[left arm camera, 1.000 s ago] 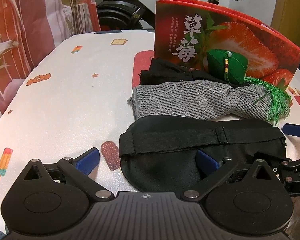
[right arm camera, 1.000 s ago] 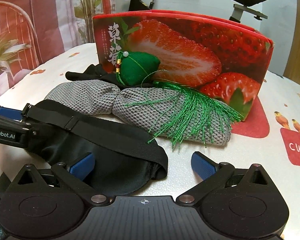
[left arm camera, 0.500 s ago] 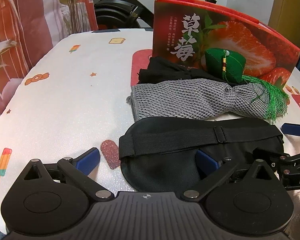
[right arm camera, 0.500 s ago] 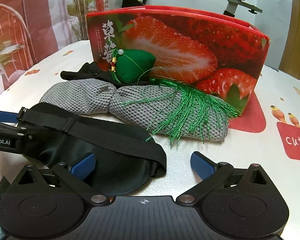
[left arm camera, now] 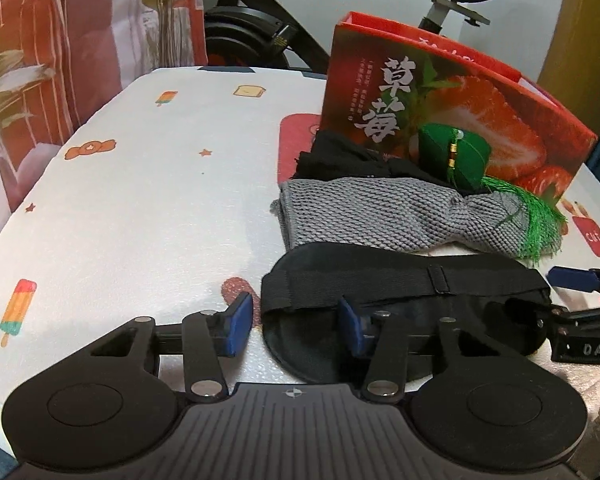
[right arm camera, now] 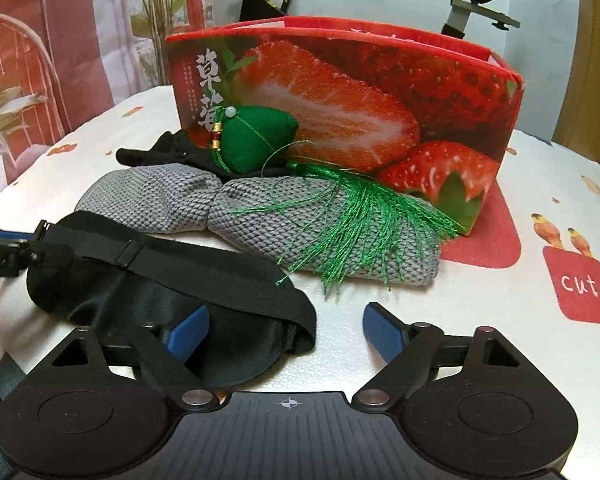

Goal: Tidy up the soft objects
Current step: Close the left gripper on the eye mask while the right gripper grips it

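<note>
A black sleep mask lies flat on the table nearest me. Behind it lie a grey knit cloth, a black cloth and a green stuffed charm with a green tassel. A red strawberry box stands behind them. My left gripper straddles the mask's left end, jaws partly closed with a gap. My right gripper is open over the mask's right end.
The table has a white cloth with cartoon prints. An exercise bike stands behind the table. A patterned curtain hangs at the left.
My left gripper's jaws have narrowed around the mask's left end. Both grippers sit a little closer to the mask. The soft items have not moved.
</note>
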Motion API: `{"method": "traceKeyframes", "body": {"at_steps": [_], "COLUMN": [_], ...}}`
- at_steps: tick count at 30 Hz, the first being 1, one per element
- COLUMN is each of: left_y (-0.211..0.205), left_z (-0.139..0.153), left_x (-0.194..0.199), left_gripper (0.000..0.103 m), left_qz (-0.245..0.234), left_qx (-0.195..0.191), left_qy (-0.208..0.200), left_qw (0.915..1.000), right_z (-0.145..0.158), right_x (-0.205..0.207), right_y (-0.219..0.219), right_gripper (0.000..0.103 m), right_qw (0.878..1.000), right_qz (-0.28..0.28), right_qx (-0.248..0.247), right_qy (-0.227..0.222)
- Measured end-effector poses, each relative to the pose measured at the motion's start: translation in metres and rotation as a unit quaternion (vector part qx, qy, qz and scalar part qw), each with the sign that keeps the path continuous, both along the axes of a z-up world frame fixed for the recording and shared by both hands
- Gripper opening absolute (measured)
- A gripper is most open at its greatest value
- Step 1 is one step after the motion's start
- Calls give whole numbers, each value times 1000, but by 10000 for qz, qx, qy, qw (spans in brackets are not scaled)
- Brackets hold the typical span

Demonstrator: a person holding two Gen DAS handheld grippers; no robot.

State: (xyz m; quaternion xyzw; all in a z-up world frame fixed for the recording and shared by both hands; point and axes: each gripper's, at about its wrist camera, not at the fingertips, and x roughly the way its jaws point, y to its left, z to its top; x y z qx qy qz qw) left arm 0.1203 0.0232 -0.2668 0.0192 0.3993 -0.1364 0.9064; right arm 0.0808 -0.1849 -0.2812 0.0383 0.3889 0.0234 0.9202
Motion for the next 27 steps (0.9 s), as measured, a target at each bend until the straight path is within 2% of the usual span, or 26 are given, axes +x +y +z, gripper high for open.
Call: {"method": "traceKeyframes", "body": {"at_steps": [4, 7, 9, 15, 20, 23, 27], "left_y": [-11, -17, -17, -18, -18, -18, -18], "left_z": [0, -1, -2, -2, -2, -2, -3], "left_x": [-6, -9, -10, -11, -10, -10, -10], "left_gripper": [50, 50, 51, 51, 51, 51, 52], "left_qz": [-314, -424, -420, -432, -433, -432, -434], "left_qx": [81, 228, 237, 272, 275, 277, 276], "left_qy": [-15, -62, -66, -82, -83, -82, -81], "left_qw": [9995, 9988, 9988, 9987, 9987, 9986, 9986], "right_z": [1, 4, 5, 10, 17, 16, 15], "right_x": [0, -2, -4, -6, -7, -7, -10], "right_y": [0, -6, -8, -19, -21, -21, -24], "right_gripper": [75, 70, 60, 55, 49, 41, 41], "right_qw": [10000, 9994, 9986, 9926, 9900, 9891, 9875], "right_qz": [-73, -118, -124, -240, -163, -107, -114], "right_qx": [24, 317, 515, 1180, 1341, 1423, 1549], "right_qy": [20, 35, -14, -177, -412, -364, -268]}}
